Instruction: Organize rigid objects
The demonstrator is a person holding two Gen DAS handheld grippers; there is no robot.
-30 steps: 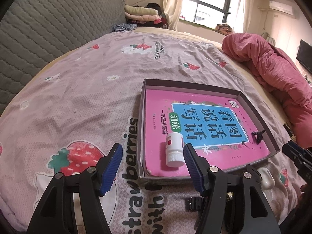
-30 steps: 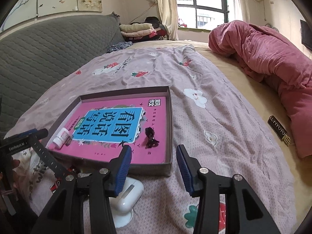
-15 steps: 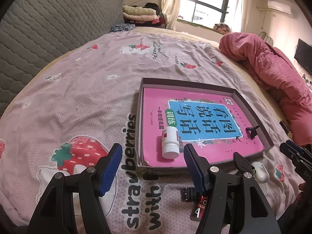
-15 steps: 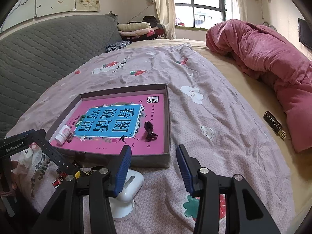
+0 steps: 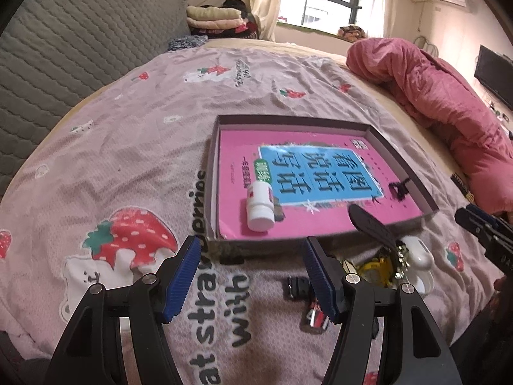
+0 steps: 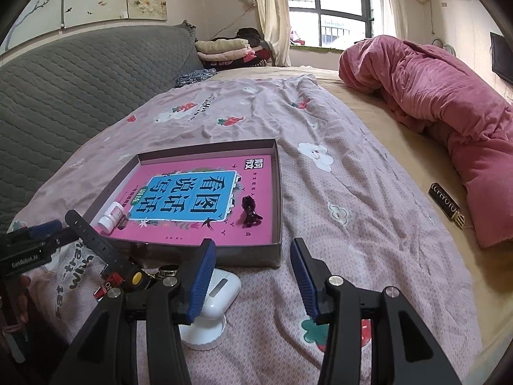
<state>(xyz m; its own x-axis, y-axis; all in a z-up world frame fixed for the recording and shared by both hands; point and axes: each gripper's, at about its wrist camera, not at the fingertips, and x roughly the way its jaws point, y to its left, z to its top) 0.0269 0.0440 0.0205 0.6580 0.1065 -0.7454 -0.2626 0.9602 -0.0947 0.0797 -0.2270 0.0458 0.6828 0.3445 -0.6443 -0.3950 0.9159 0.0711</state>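
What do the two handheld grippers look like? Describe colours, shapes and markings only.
Both the left gripper and the right gripper have glossy black plastic frames with angular arms, silver round pivot screws, and jaws faced with ribbed blue pads. The left gripper's side, seen from the right wrist, bears white "GenRobot.AI" lettering.

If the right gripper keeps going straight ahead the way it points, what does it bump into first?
Probably the bedspread: the open right gripper points at bare cloth beside the box corner. Depth is hard to judge.
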